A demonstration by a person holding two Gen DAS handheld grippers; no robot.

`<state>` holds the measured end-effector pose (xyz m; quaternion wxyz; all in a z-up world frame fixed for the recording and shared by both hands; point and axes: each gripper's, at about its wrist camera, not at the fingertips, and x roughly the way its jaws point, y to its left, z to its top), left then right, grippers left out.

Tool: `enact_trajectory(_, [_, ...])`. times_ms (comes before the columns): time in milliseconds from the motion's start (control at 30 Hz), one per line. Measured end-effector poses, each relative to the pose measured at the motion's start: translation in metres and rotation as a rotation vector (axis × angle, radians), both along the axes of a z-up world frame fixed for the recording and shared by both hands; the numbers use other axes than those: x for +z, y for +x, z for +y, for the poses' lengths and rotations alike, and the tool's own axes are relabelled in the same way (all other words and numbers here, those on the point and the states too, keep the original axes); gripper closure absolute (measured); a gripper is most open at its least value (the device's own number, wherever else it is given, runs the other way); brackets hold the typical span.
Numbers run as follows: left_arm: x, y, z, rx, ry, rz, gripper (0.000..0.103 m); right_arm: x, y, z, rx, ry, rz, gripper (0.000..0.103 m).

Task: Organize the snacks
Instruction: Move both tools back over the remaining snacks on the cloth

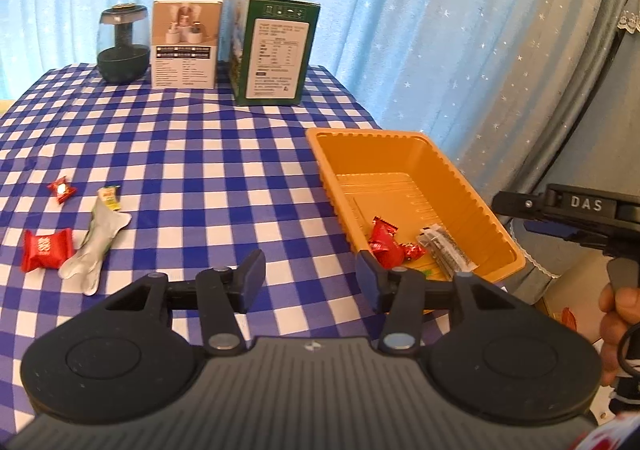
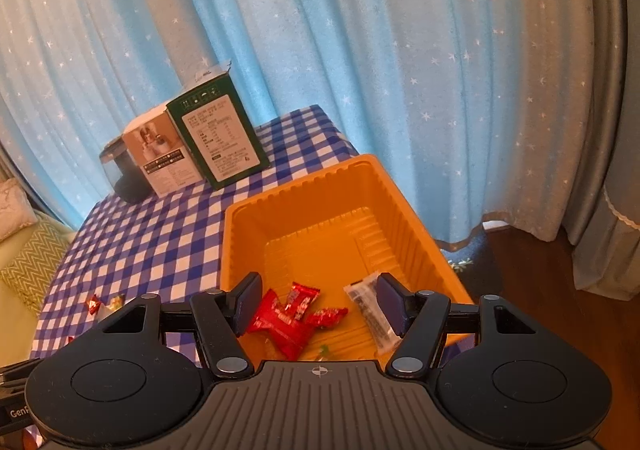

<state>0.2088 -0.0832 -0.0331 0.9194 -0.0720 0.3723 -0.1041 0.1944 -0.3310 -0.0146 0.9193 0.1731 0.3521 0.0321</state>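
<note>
Already, red candies (image 2: 286, 320) and a dark packet (image 2: 370, 310) lie in the orange tray (image 2: 340, 186); four snacks (image 1: 92, 242) remain at the far-left tablecloth (image 1: 200, 170). Left gripper (image 1: 311, 278) and right gripper (image 2: 318, 304) hover parted and empty.

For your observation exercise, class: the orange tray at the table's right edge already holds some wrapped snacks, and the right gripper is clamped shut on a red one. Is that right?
Not quite. The right gripper is open above the orange tray; the red snacks lie loose on the tray floor, as the right wrist view shows. The rest is correct.
</note>
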Motion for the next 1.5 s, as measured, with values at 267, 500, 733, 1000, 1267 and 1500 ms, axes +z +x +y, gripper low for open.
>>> enact_trajectory(267, [0.007, -0.027, 0.032, 0.045, 0.016, -0.014, 0.054, 0.007, -0.027, 0.03, 0.046, 0.005, 0.006, 0.04])
enact_trajectory(500, [0.011, -0.053, 0.072, 0.117, 0.028, -0.017, 0.054, 0.01, -0.037, 0.071, 0.116, 0.007, 0.007, 0.04])
enact_trajectory(733, [0.017, -0.073, 0.112, 0.199, 0.04, -0.028, 0.054, 0.01, -0.042, 0.113, 0.199, -0.003, 0.007, 0.04])
enact_trajectory(1000, [0.019, -0.084, 0.153, 0.27, 0.064, -0.023, 0.054, 0.008, -0.044, 0.156, 0.275, -0.012, 0.005, 0.04])
enact_trajectory(1267, [0.02, -0.08, 0.187, 0.324, 0.086, -0.018, 0.053, 0.004, -0.039, 0.19, 0.317, -0.023, -0.006, 0.04])
enact_trajectory(1500, [0.014, -0.069, 0.211, 0.343, 0.1, -0.014, 0.048, -0.002, -0.022, 0.218, 0.343, -0.035, -0.009, 0.04])
